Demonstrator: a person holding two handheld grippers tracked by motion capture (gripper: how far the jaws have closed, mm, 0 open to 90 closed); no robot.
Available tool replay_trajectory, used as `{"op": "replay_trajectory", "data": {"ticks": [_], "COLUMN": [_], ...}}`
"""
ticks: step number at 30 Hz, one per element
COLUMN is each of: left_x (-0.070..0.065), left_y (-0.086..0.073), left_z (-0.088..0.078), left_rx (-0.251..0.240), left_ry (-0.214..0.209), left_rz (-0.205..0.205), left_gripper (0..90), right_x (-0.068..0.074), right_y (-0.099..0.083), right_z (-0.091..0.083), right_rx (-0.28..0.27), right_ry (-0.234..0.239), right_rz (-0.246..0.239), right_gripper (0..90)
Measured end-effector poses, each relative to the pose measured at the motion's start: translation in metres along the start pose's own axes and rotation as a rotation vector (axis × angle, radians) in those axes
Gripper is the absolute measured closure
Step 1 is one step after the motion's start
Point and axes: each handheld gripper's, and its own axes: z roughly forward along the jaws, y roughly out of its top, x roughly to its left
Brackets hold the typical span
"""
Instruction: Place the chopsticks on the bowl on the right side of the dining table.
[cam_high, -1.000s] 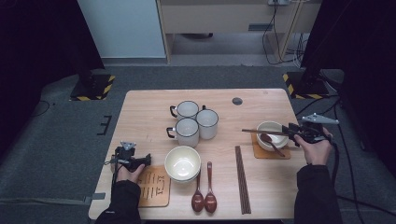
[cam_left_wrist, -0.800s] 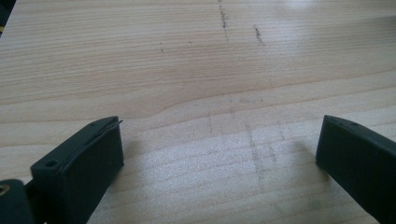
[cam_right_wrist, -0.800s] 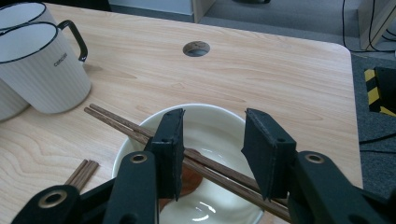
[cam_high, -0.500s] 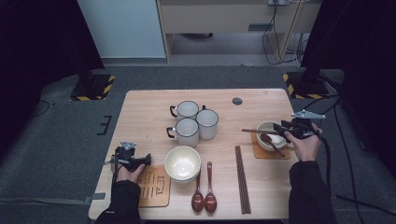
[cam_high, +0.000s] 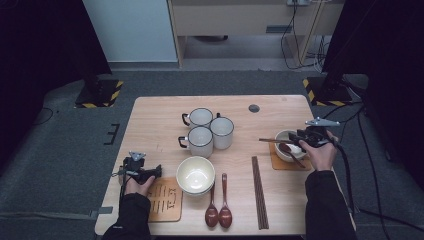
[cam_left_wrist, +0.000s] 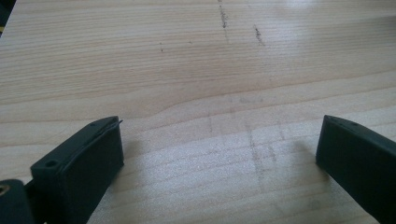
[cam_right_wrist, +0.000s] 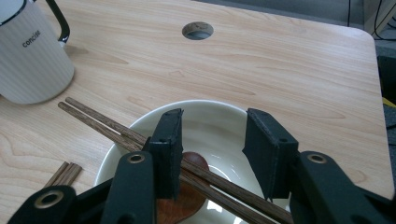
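Right gripper (cam_right_wrist: 212, 154) low centre of right gripper view, over white bowl (cam_right_wrist: 205, 121); jaws half spread, just been opening, chopsticks (cam_right_wrist: 107, 123) crossing rim between them, unpinched. Spoon (cam_right_wrist: 187, 196) in bowl. Left gripper (cam_left_wrist: 219, 154) spread wide over bare table (cam_left_wrist: 187, 70).

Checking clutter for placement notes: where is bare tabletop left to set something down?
Free: the far-left stretch left of the mugs, and the far edge around the round hole. Crowded: the near edge, with coaster, bowl, spoons, chopsticks.
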Motion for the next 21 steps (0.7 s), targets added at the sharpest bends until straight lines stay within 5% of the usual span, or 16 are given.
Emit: {"op": "replay_trajectory", "data": {"ticks": [21], "left_x": [0.0], "left_y": [0.0], "left_z": [0.0], "left_rx": [0.0], "left_ry": [0.0], "left_rz": [0.0], "left_gripper": [0.0], "right_x": [0.001], "right_y": [-0.004], "right_z": [0.012], "right_rx": [0.034], "right_ry": [0.0], "right_rz": [-0.012], "right_gripper": [56.4]}}
